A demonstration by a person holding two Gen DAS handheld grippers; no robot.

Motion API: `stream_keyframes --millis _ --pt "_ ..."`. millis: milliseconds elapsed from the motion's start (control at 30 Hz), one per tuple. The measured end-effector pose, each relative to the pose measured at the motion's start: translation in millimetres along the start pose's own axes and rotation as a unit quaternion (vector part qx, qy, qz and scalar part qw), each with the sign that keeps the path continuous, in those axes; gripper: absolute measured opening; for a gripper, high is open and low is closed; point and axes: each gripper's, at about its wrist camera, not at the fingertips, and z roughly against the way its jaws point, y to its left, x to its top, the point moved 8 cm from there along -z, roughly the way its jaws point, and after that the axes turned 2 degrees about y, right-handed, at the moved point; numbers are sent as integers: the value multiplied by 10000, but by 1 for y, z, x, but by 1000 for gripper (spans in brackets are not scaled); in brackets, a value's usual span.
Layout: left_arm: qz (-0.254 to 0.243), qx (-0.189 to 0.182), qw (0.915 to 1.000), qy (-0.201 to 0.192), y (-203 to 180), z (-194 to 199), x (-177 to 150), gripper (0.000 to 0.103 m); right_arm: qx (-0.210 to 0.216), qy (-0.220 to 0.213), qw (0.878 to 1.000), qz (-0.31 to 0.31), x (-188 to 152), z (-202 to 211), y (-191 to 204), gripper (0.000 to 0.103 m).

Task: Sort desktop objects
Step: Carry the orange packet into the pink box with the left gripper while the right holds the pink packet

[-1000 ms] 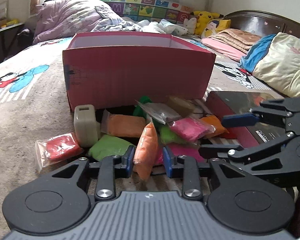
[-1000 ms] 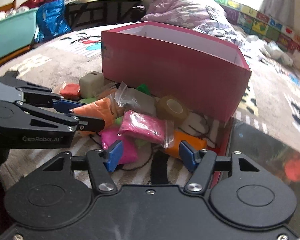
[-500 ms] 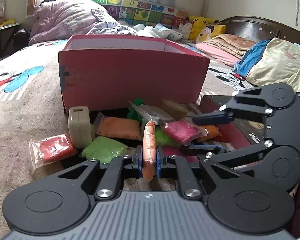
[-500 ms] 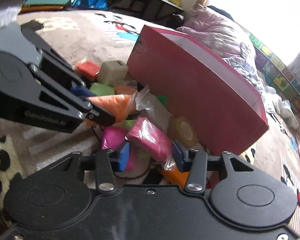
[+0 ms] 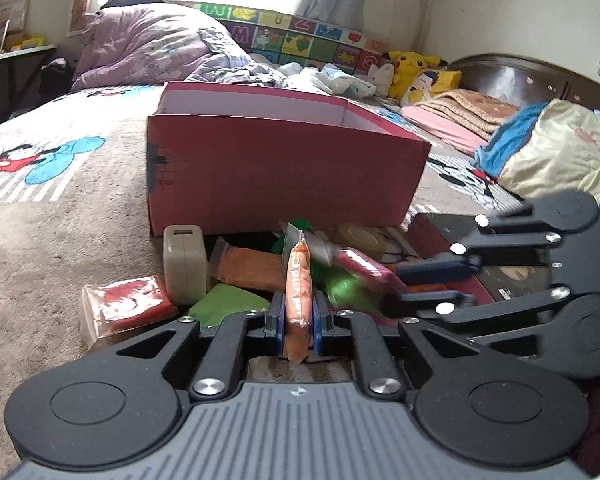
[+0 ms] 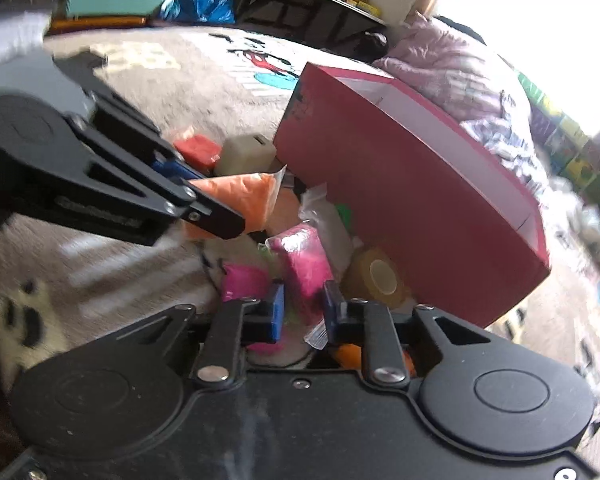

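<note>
Left gripper [image 5: 296,322]: clamping an orange bag [image 5: 298,280] edge-on between both blue pads, bag standing upright, top corner leaning toward the red box [image 5: 280,168]. Right gripper [image 6: 303,314]: jaws just closing, now pressing a pink bag [image 6: 306,264] from both sides, clear sealed edge poking out below the pads. Lying heaped on the bedspread [image 5: 40,240] against the near wall of the box: a second orange bag [image 5: 252,268], a green bag [image 5: 228,306], a red bag [image 5: 130,304] at the left fringe, a beige block [image 5: 184,264] standing upright and touching the box's lower left corner, a tape roll [image 6: 378,276] just beside the box wall. Another pink bag [image 6: 244,282] resting flat just left of the held one. Box standing open-topped, white inside, rim unobstructed. Offering open room: bare bedspread left of the heap and left of the box. Crowding the right side: a dark flat lid [image 5: 500,272] under the right gripper, pillows beyond. Grippers working close together, well short of touching.
</note>
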Motion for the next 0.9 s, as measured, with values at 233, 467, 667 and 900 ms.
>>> stream_keyframes --millis 233,467,667,900 --pt "215 -2 9997 -89 5 9 4 12 1128 241 9608 -2521 -22 2 -32 19" --pt "326 34 9994 -135 5 19 8 12 641 192 9637 -2586 -34 -2 -36 27" --pt "365 79 9991 -214 4 28 19 12 576 -41 9573 -2834 -39 -3 -42 25" --pt "260 106 9991 -317 -1 36 40 12 642 -115 9476 -3127 -53 0 -38 18"
